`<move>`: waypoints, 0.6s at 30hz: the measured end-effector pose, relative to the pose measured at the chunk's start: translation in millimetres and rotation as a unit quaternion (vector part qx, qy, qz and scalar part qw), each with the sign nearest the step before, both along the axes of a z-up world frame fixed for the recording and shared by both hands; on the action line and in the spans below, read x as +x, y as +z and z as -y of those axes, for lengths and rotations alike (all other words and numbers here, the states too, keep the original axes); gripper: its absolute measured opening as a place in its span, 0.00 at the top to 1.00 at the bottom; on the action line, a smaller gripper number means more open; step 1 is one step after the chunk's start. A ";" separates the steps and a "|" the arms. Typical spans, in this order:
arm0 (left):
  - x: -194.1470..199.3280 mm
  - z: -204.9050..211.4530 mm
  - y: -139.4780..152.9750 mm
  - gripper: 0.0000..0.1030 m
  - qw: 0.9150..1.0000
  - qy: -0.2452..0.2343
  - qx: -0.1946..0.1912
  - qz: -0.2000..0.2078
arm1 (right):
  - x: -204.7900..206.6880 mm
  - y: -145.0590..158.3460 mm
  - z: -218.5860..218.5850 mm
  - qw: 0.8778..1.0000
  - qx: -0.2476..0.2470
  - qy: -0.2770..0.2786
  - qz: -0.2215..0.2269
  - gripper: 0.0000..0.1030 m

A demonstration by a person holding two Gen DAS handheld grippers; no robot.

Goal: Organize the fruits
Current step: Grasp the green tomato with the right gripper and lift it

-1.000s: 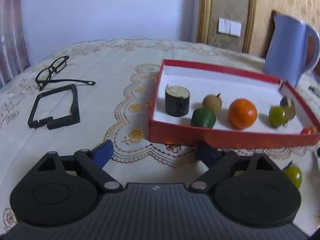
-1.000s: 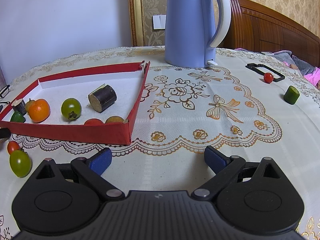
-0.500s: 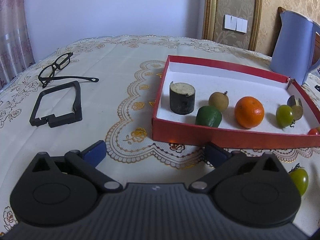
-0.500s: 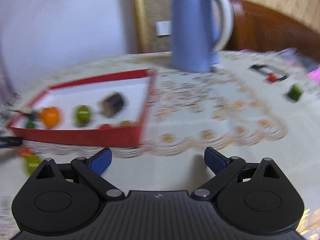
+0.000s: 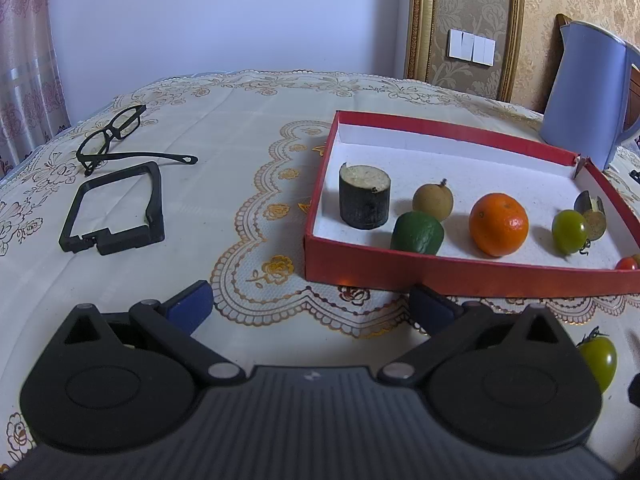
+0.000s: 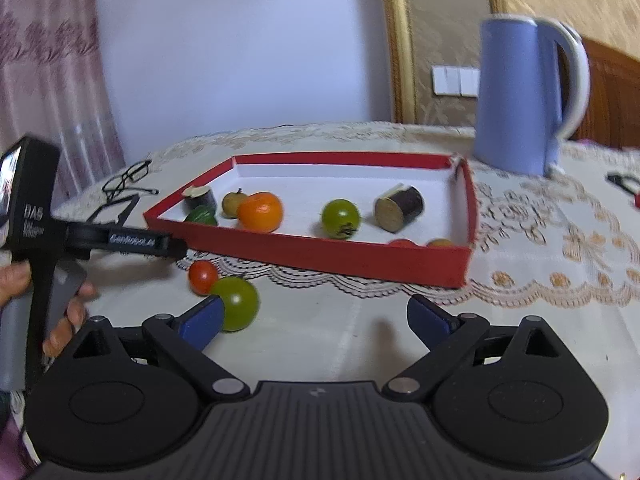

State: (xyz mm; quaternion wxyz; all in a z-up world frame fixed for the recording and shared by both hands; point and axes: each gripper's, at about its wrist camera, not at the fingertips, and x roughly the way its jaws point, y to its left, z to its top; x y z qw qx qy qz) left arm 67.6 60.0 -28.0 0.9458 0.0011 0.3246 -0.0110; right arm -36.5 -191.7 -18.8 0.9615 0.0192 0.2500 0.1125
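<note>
A red box [image 5: 460,276] [image 6: 320,256] holds a dark cane piece [image 5: 364,196], a brown longan [image 5: 433,200], a green fruit [image 5: 418,234], an orange [image 5: 499,224] [image 6: 260,212], a green tomato [image 5: 569,232] and a second cane piece [image 6: 400,208]. Outside its near wall lie a loose green tomato [image 6: 236,308] [image 5: 598,356] and a red cherry tomato [image 6: 203,277]. My right gripper [image 6: 316,316] is low over the cloth, jaws closing; the loose green tomato sits just ahead of its left fingertip, unpressed. My left gripper [image 5: 310,308] is open and empty before the box.
A blue kettle [image 5: 584,96] [image 6: 524,96] stands behind the box's right corner. Glasses [image 5: 116,132] and a black frame [image 5: 116,208] lie on the cloth to the left. A hand [image 6: 12,280] holds the left gripper at the right wrist view's left edge.
My right gripper swung left across the table, bringing the loose green and red tomatoes near its left finger. The left gripper's jaws widened slightly; it stayed in place.
</note>
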 end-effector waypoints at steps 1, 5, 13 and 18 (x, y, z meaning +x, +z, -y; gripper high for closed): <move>0.0 -0.1 0.0 0.00 1.000 0.000 0.000 0.000 | -1.0 0.4 -4.9 1.000 -0.012 0.001 0.005 0.11; 0.1 -0.1 0.0 0.00 1.000 0.000 0.000 0.000 | -3.8 3.3 -17.3 0.999 -0.027 0.015 0.013 0.25; 0.1 -0.1 -0.1 0.00 1.000 0.000 0.000 0.000 | 14.2 5.1 -47.5 0.997 -0.057 0.056 -0.003 0.48; 0.1 -0.3 0.1 0.00 1.000 0.000 -0.001 0.000 | 18.9 -4.1 -59.9 0.995 -0.074 0.064 -0.015 0.67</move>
